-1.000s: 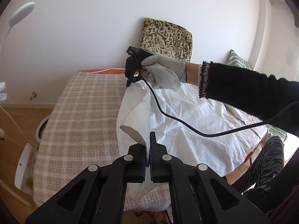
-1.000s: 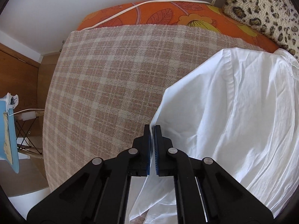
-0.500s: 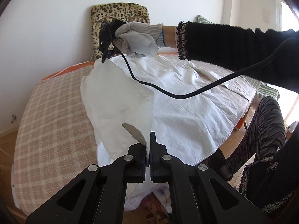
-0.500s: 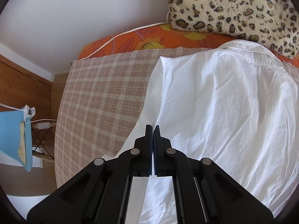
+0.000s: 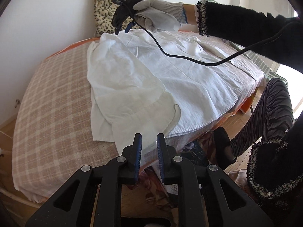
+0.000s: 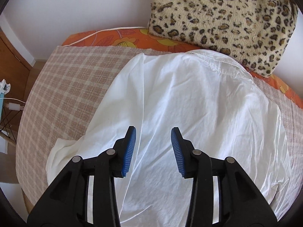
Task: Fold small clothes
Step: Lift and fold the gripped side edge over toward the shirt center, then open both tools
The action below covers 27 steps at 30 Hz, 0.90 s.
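My left tongs (image 5: 148, 145) are parted a little, blue pads showing, nothing between them; they hang just off the near edge of the bed, right by the hem of the white shirt (image 5: 151, 79). My right tongs (image 6: 153, 143) are spread wide, holding nothing, poised above the shirt's upper part with white cloth filling the gap between the pads; I can't tell whether they touch it. From the left wrist view I see those right tongs (image 5: 121, 21) in my gloved right hand (image 5: 161, 19) near the far edge of the bed, by the collar, with a black cable (image 5: 189, 56) trailing back across the shirt. The shirt lies spread on the checked blanket (image 5: 53, 113) covering the bed, its left side and sleeve folded in over the body, its bottom hem draped over the near edge. At the far edge a leopard-print cushion (image 6: 227, 19) leans against the wall, touching the collar, with the orange floral sheet (image 6: 117, 37) peeking out beneath it.
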Each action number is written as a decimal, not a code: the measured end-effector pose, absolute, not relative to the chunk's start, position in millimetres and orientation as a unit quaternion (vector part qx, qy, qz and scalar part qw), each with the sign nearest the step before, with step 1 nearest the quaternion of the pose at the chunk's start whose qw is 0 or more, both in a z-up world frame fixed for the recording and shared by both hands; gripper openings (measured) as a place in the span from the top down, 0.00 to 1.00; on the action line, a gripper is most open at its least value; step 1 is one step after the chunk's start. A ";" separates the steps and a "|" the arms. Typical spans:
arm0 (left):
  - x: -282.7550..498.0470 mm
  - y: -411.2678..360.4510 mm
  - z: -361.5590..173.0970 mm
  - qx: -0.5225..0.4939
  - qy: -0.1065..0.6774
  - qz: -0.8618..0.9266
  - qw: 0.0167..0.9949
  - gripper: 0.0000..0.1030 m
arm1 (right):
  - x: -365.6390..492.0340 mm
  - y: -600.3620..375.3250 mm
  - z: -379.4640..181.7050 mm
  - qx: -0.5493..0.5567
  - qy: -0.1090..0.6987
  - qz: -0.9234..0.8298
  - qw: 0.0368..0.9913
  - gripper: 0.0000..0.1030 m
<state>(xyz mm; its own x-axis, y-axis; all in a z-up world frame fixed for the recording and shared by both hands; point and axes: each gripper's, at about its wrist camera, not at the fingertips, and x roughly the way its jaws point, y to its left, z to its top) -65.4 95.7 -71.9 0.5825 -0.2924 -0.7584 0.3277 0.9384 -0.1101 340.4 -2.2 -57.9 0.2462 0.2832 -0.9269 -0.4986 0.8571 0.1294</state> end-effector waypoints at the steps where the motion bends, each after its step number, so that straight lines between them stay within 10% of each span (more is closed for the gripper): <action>1: -62.3 103.9 -71.5 -0.015 0.424 -0.171 0.889 0.86 | 334.3 -0.3 -49.7 -0.096 0.549 0.265 0.786 0.60; 7: -41.4 129.2 -81.9 -0.129 0.441 -0.140 0.877 0.72 | 290.5 54.8 -30.6 -0.137 0.508 0.396 0.753 0.38; 17: -30.3 126.2 -109.3 -0.143 0.487 -0.104 0.856 0.59 | 275.4 99.3 -68.0 -0.180 0.514 0.397 0.739 0.34; 22: -31.5 126.9 -109.7 -0.143 0.479 -0.106 0.860 0.63 | 272.9 106.6 -78.4 -0.182 0.521 0.399 0.732 0.83; 27: -31.0 130.5 -111.3 -0.150 0.477 -0.102 0.860 0.97 | 272.9 112.0 -77.1 -0.180 0.515 0.392 0.741 0.91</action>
